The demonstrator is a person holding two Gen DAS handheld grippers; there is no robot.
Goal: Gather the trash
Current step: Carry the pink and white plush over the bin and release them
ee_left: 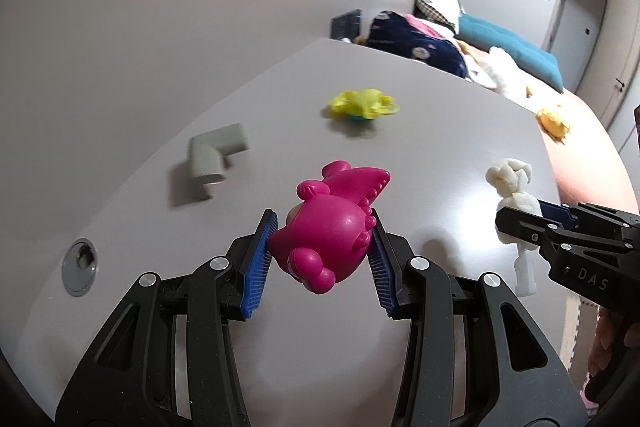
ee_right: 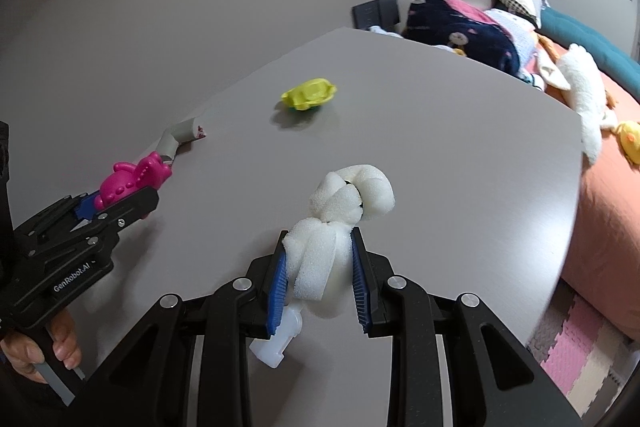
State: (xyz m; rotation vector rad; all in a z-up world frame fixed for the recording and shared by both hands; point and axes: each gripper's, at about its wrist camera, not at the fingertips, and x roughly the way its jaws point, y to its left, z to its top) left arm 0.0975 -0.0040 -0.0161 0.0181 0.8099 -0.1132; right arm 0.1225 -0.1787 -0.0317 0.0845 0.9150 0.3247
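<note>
My left gripper (ee_left: 322, 231) is shut on a pink plastic dinosaur toy (ee_left: 332, 223) and holds it above the grey table (ee_left: 440, 147). My right gripper (ee_right: 318, 251) is shut on a white foam wad (ee_right: 340, 211) with a white plastic handle (ee_right: 280, 337) hanging below it. In the left wrist view the right gripper (ee_left: 520, 223) comes in from the right with the foam wad (ee_left: 510, 187). In the right wrist view the left gripper (ee_right: 116, 207) shows at the left with the pink toy (ee_right: 132, 181). A yellow toy (ee_left: 362, 103) (ee_right: 308, 94) and a grey elbow piece (ee_left: 214, 155) (ee_right: 180, 137) lie on the table.
A round cable hole (ee_left: 80, 267) sits in the table near its left edge. Behind the table is a bed (ee_right: 608, 187) with a dark blanket (ee_right: 460, 31), soft toys and a teal cushion (ee_left: 516, 43). Foam floor mats (ee_right: 580, 347) lie at lower right.
</note>
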